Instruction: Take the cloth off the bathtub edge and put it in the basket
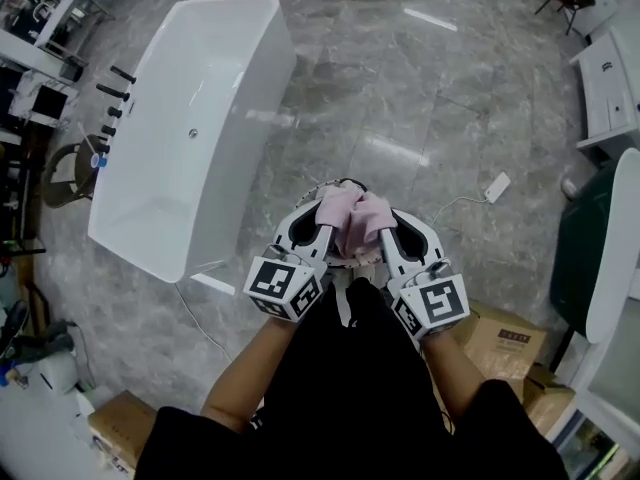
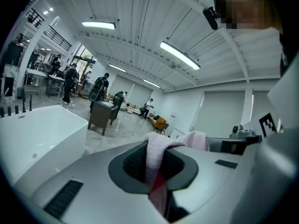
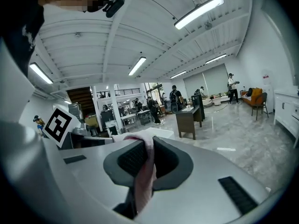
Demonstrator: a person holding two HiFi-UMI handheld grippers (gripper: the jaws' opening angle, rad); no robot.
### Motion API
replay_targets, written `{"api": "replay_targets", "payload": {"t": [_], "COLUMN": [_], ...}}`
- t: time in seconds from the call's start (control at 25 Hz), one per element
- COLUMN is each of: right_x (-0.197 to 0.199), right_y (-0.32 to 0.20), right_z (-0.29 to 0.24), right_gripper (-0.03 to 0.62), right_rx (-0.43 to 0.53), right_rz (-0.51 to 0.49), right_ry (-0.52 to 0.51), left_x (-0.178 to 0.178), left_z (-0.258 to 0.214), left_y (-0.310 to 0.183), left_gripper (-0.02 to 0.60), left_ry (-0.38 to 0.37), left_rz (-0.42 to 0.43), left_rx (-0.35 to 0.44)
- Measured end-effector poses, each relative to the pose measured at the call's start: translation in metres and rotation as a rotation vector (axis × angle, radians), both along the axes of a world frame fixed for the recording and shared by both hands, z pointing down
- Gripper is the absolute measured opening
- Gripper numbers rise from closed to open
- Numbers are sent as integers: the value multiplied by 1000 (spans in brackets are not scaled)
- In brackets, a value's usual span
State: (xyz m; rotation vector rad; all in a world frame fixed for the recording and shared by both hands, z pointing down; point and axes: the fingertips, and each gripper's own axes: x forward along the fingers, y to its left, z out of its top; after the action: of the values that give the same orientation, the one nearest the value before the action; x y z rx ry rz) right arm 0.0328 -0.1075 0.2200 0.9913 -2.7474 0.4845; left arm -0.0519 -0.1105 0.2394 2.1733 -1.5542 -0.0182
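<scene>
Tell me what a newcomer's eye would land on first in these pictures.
The pink cloth stands out first, bunched at the centre of the head view, with the left gripper and the right gripper both shut on it. To its upper left a large white bathtub stands on the grey marble floor. Just behind the cloth a thin wire rim peeks out, probably the basket.

The basket (image 1: 315, 190) was mostly hidden behind the cloth (image 1: 352, 220). Distant people (image 2: 71, 80) were too small to make out.
</scene>
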Motion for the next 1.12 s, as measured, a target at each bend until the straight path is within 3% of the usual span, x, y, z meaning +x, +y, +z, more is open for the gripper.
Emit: {"api": "replay_targets", "payload": {"t": [0.36,0.72,0.92,1.12], "right_x": [16,-1,-3,-6], "right_y": [-8,0,5,5], "right_z": [75,153,203,252], "right_gripper": [44,44,44,44], "right_rx": [-101,-137,-189,-246], "right_rz": [59,16,27,46], "right_ry": [102,214,262,275], "left_x": [9,-2,-3,-5], "left_z": [89,188,243,291], "left_y": [-6,-3,7,13], "left_gripper": [38,38,38,38], "left_ry": [10,71,194,181], "left_rz": [27,44,28,33], "left_rx": [-138,-290,-409,-463]}}
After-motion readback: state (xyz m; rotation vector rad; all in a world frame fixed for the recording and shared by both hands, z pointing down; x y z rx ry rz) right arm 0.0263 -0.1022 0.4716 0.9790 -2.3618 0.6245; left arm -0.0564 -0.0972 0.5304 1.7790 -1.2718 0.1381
